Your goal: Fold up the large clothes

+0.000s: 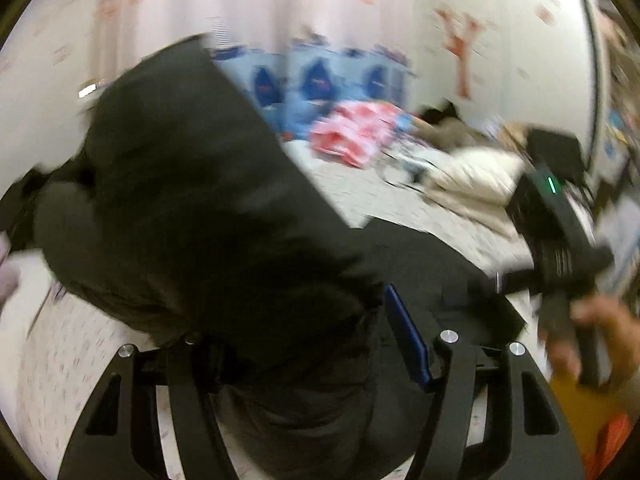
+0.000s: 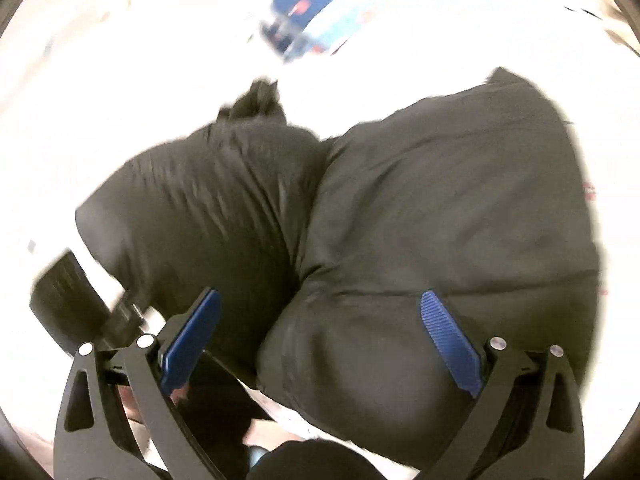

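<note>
Black jacket [image 2: 440, 220], edges bunched, white bed [image 2: 100, 100]

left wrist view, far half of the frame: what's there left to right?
Black padded garment lifted at left → blue patterned bedding against the wall → pink-and-red cloth on the bed → white and beige pile of clothes → right gripper at the right edge.
</note>
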